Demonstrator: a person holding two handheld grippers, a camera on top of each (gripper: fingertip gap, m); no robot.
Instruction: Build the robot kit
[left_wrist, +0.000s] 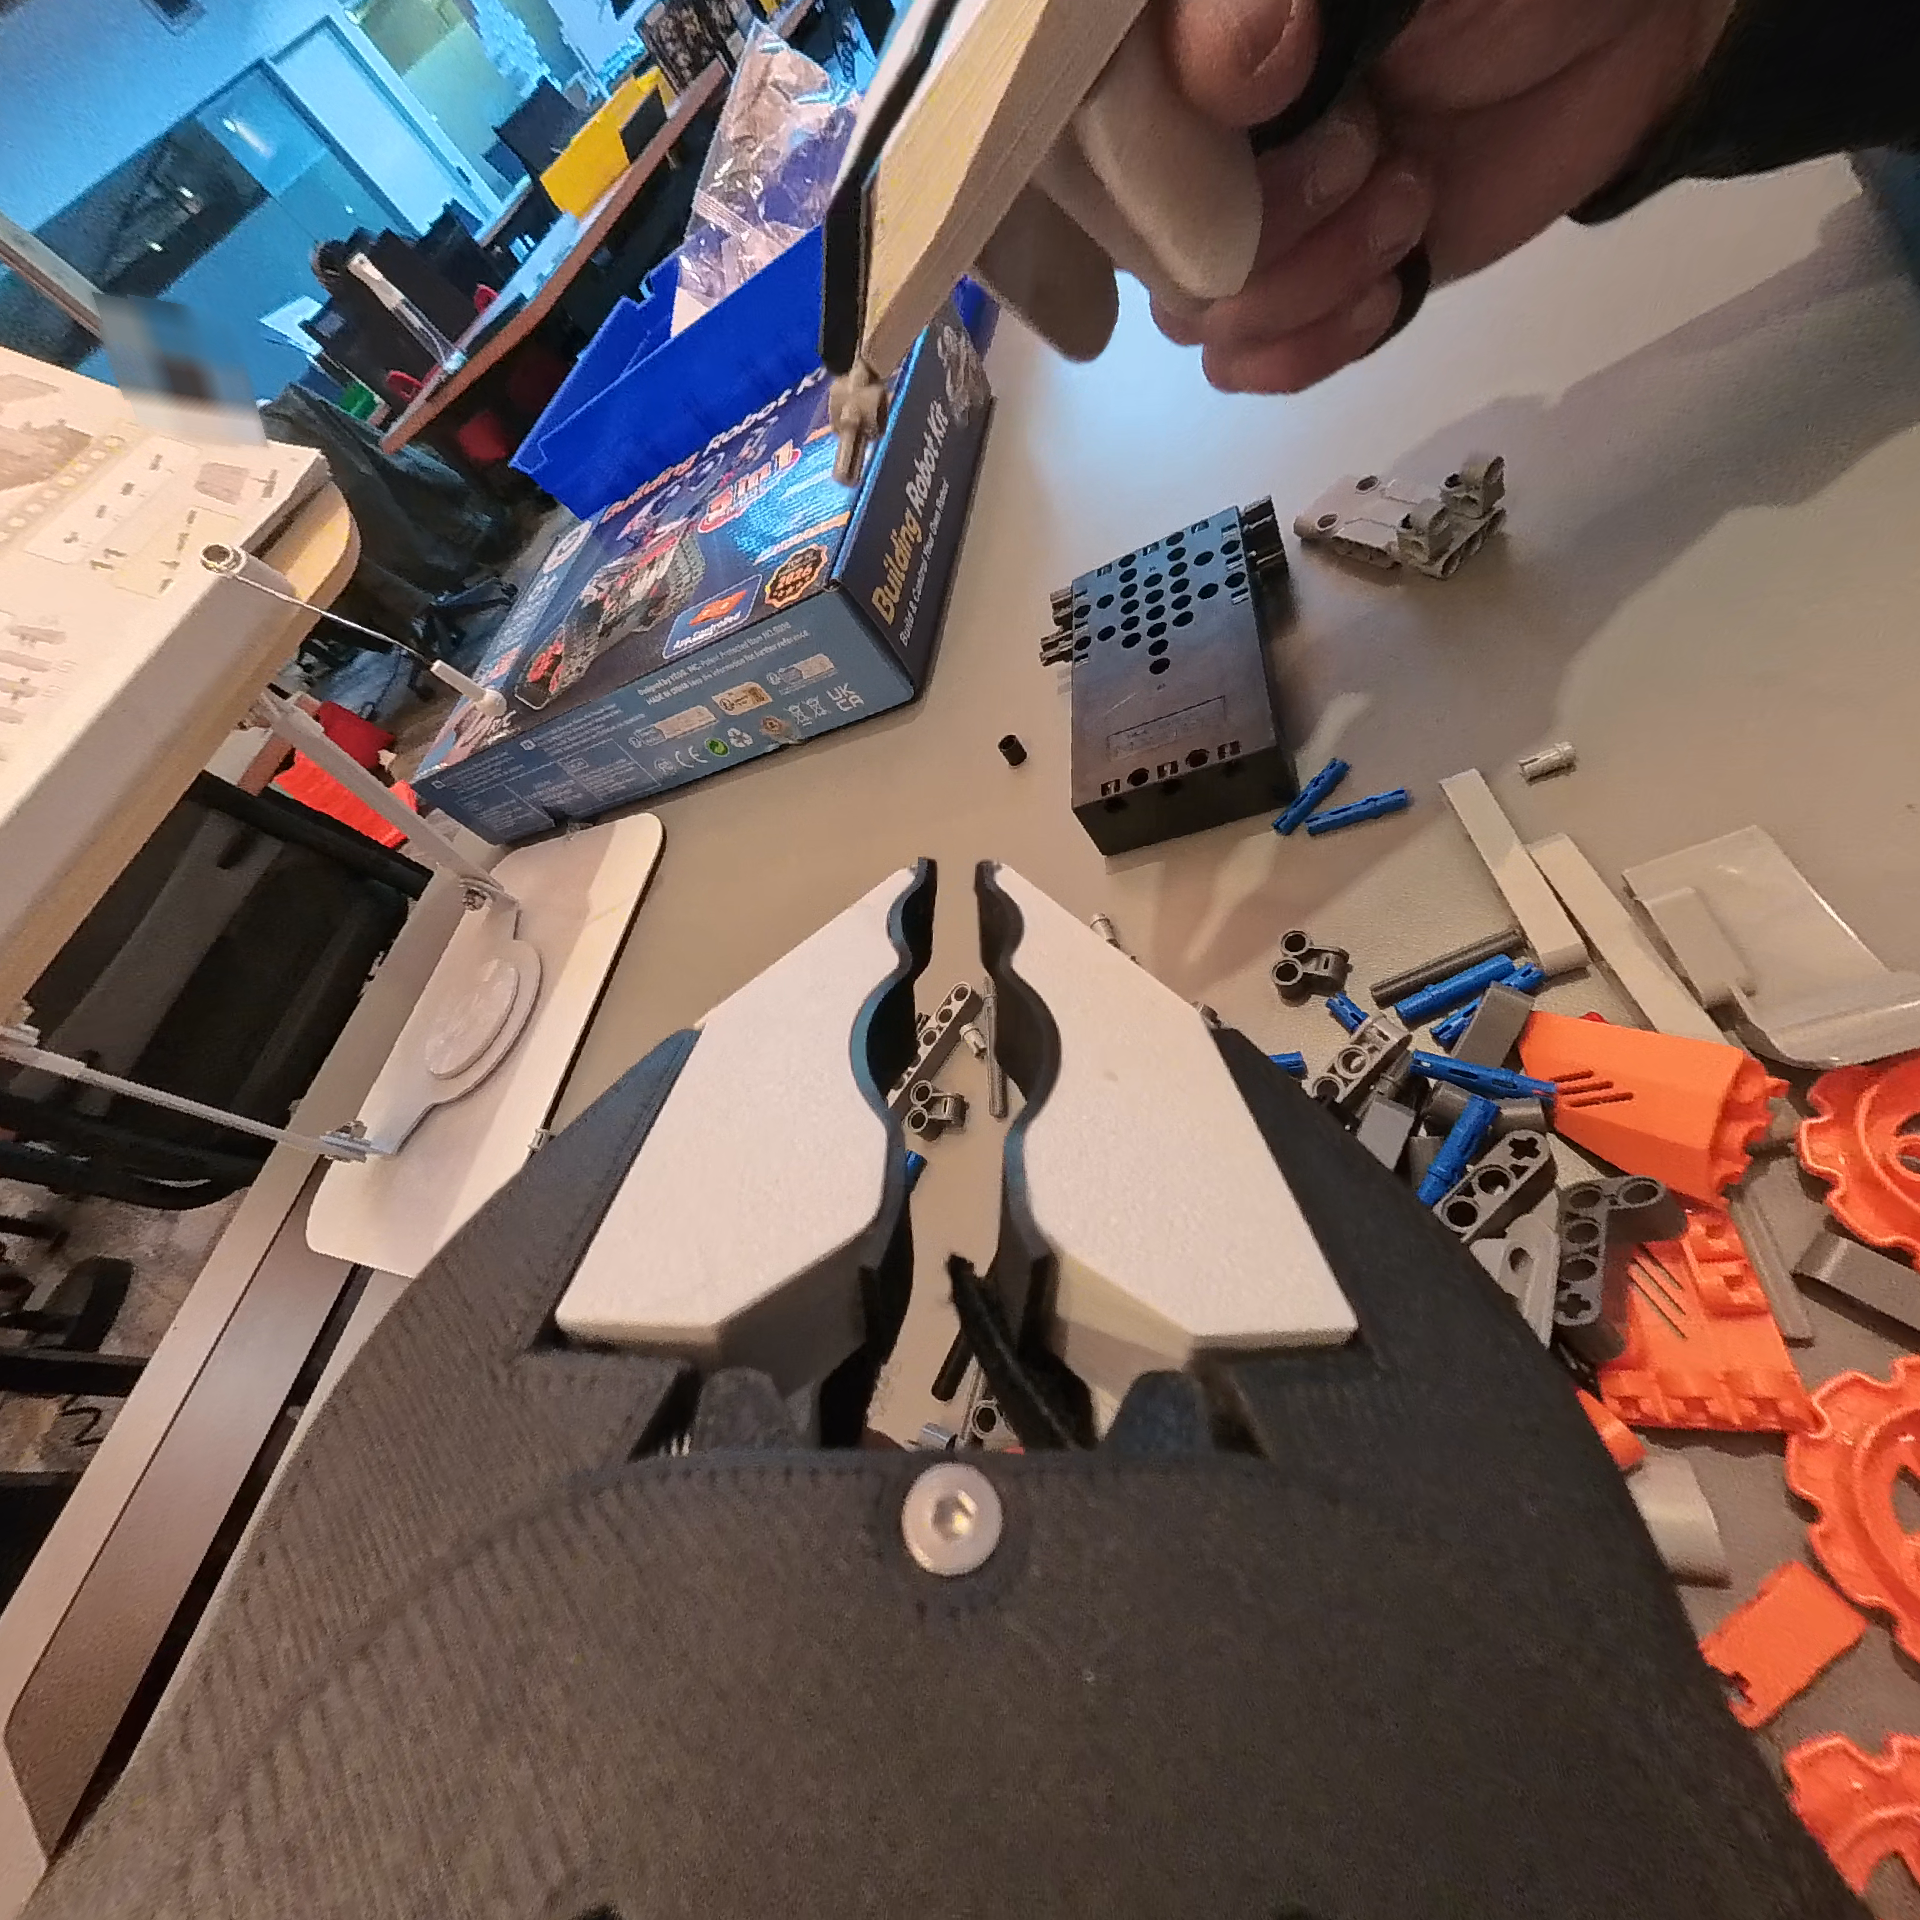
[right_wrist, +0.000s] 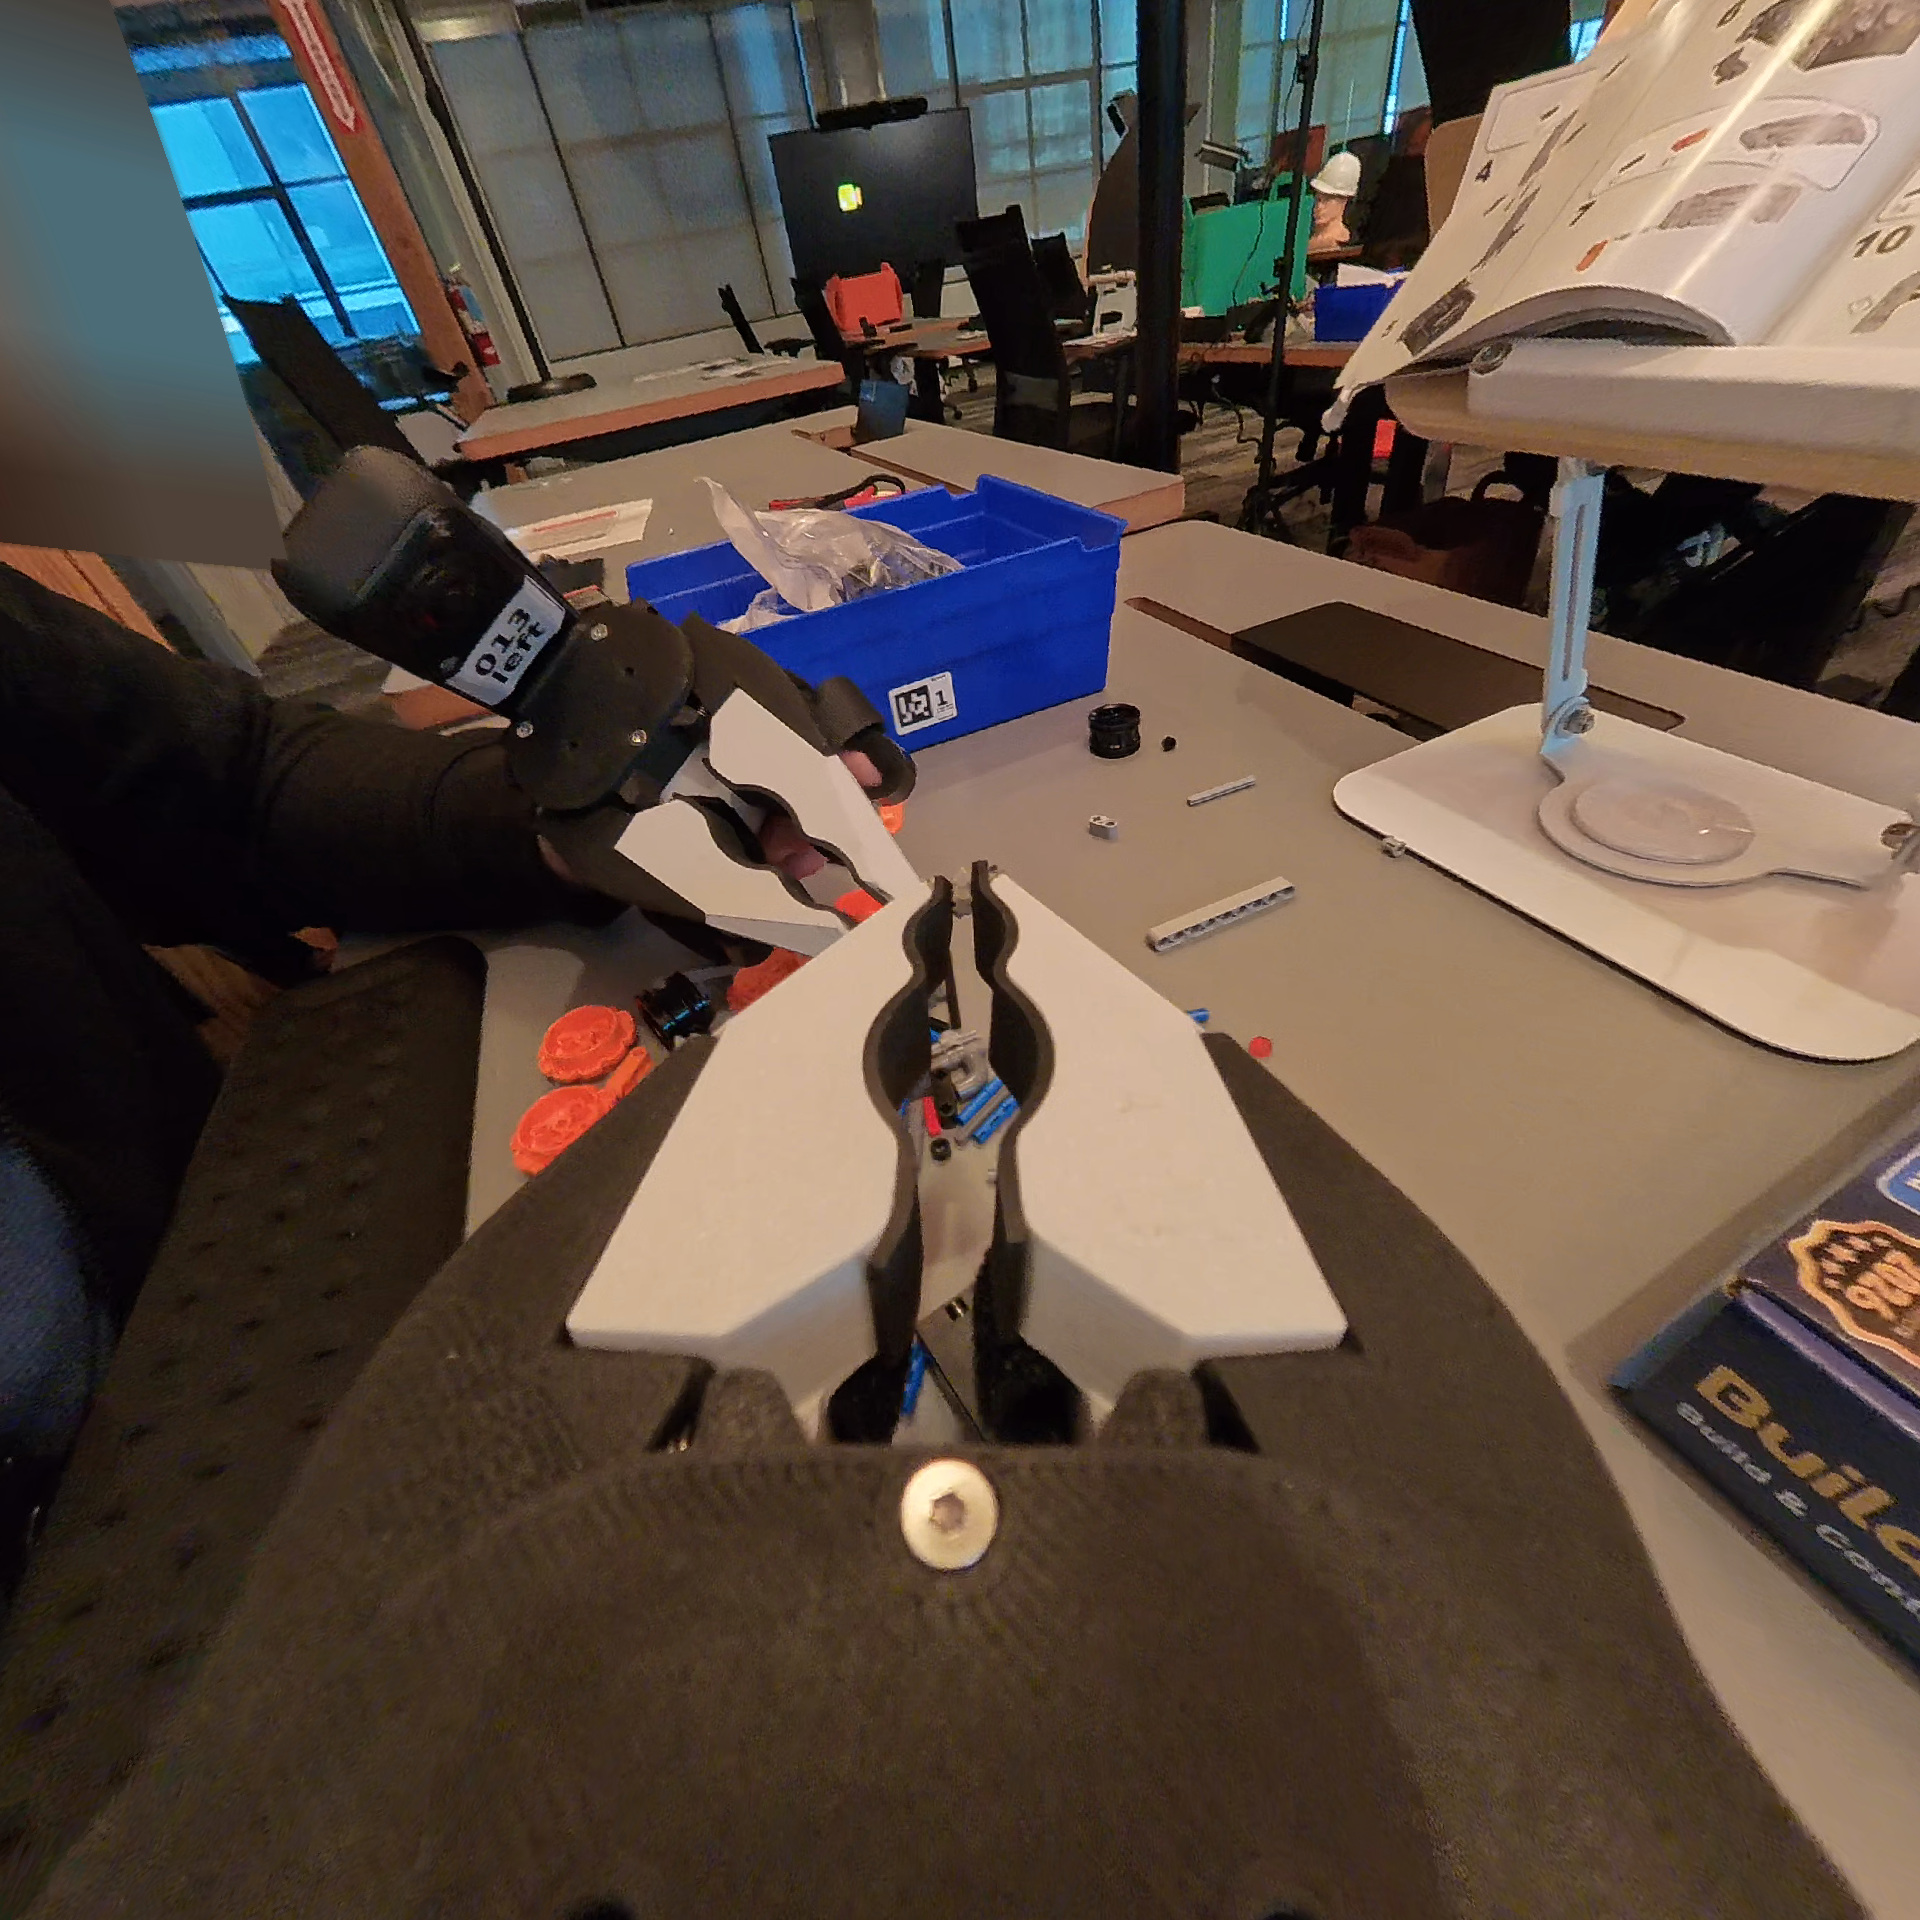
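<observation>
My left gripper (left_wrist: 953, 873) hangs low over the grey table (left_wrist: 1039, 790) with its jaws a narrow gap apart and nothing between them. Small grey connectors and an axle (left_wrist: 994, 1049) lie under it. My right gripper (right_wrist: 964, 888) is shut on a small grey pin (right_wrist: 974, 876). In the left wrist view the right gripper (left_wrist: 847, 364) hangs above the kit box (left_wrist: 727, 582), with the pin (left_wrist: 852, 431) sticking down from its tips. In the right wrist view the left gripper (right_wrist: 878, 904) sits just left of my right fingertips.
A black perforated battery box (left_wrist: 1174, 686), a small grey assembly (left_wrist: 1403, 520) and a pile of orange, blue and grey parts (left_wrist: 1558, 1122) lie on the table. A blue bin (right_wrist: 935, 613), a grey beam (right_wrist: 1221, 914) and a white stand (right_wrist: 1621, 862) holding an open booklet (right_wrist: 1662, 177) are farther off. Across from one pair of fingers to the other is roughly 9 cm.
</observation>
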